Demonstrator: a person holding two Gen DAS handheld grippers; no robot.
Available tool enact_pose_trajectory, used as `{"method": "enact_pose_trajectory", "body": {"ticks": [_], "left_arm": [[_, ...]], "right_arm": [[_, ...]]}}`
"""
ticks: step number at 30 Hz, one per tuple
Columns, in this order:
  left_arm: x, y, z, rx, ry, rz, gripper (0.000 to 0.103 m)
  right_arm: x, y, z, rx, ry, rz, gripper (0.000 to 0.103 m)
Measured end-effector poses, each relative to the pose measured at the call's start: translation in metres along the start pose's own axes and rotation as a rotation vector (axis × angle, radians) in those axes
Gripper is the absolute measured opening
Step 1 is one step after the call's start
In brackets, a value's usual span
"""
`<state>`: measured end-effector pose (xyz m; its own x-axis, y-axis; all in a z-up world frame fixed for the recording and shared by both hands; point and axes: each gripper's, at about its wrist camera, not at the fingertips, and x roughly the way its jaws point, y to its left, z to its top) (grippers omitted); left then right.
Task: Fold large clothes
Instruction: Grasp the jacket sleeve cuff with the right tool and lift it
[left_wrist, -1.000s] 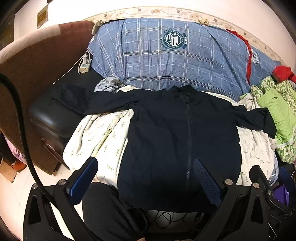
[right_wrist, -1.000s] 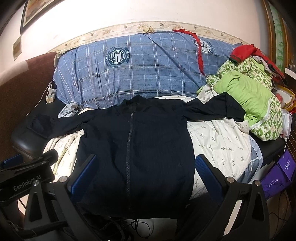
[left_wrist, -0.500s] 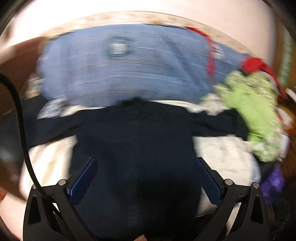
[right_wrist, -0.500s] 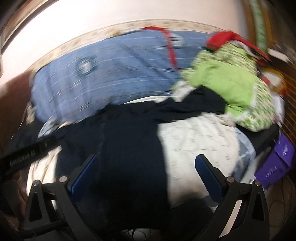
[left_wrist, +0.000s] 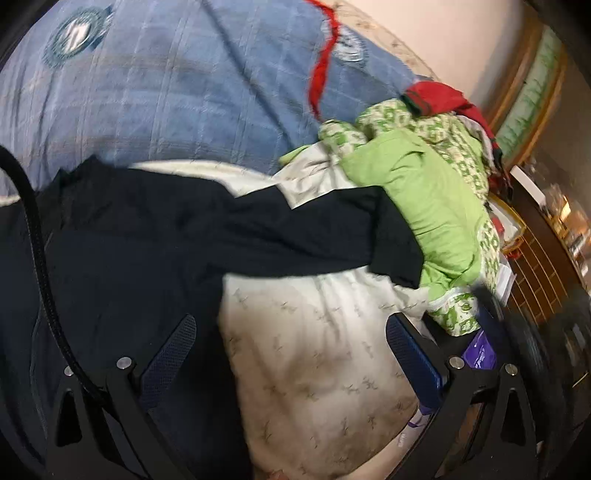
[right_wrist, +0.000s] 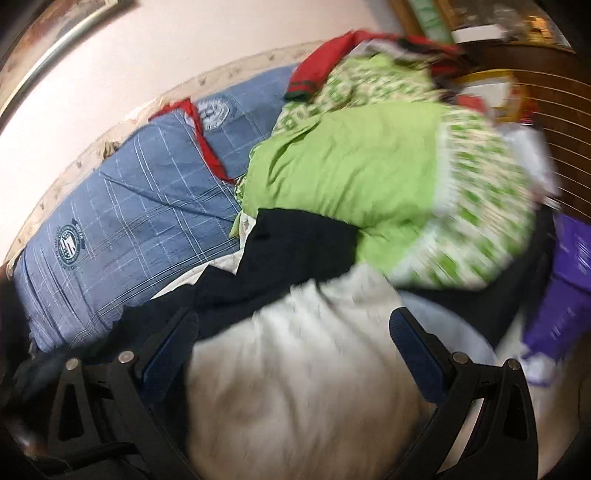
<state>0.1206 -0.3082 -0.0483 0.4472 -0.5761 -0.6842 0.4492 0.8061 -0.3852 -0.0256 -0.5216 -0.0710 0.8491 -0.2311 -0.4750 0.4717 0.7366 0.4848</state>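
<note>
Both claws gape; jacket sleeve (left_wrist: 314, 229) points toward green bedding (left_wrist: 424, 199).

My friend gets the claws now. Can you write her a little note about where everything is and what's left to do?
Left claw: open, empty, over the sheet next to the jacket's body.
Right claw: open, empty; it has just closed a little. It points toward the sleeve.
Jacket: dark, spread flat on the sheet. One sleeve stretches out with its end against the green bundle. The blue quilt lies behind.
Done: jacket laid out. No fold shows yet.
Left: probably take the sleeve first and fold it in, then the rest. The views are blurry, so check before you grab.
</note>
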Motion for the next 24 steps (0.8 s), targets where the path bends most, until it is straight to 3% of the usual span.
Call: {"method": "enact_pose_trajectory", "body": {"ticks": [1,3,6,10,12,15,16,17,18,22,24], "left_arm": [[-0.005,0.012,-0.003,-0.028,0.007,0.01,0.103],[-0.012,0.027,-0.007,-0.077,0.004,0.022,0.103],[-0.029,0.055,-0.008,-0.17,-0.03,0.032,0.103],[-0.037,0.072,-0.003,-0.181,-0.051,0.068,0.103],[-0.039,0.075,-0.001,-0.172,-0.047,0.08,0.103],[-0.042,0.081,-0.003,-0.176,-0.058,0.094,0.103],[-0.042,0.082,-0.003,-0.169,-0.052,0.111,0.103],[-0.042,0.083,-0.003,-0.16,-0.045,0.12,0.103],[-0.042,0.083,-0.003,-0.154,-0.038,0.128,0.103],[-0.046,0.092,-0.004,-0.17,-0.028,0.14,0.103],[-0.051,0.101,-0.005,-0.198,-0.025,0.136,0.103]], "right_arm": [[0.029,-0.016,0.012,0.034,0.038,0.046,0.093],[0.073,-0.043,0.026,0.117,0.12,0.059,0.056],[0.119,-0.062,0.032,0.159,0.221,0.046,0.053],[0.123,-0.057,0.032,0.174,0.196,-0.03,0.053],[0.13,-0.059,0.031,0.181,0.235,-0.136,0.054],[0.135,-0.063,0.028,0.221,0.236,-0.115,0.056],[0.139,-0.066,0.027,0.229,0.248,-0.085,0.058],[0.144,-0.065,0.028,0.235,0.258,-0.01,0.048],[0.148,-0.062,0.028,0.249,0.277,0.062,0.018],[0.141,-0.03,0.028,0.305,0.271,0.294,0.015],[0.134,-0.005,0.027,0.315,0.269,0.37,0.014]]}}
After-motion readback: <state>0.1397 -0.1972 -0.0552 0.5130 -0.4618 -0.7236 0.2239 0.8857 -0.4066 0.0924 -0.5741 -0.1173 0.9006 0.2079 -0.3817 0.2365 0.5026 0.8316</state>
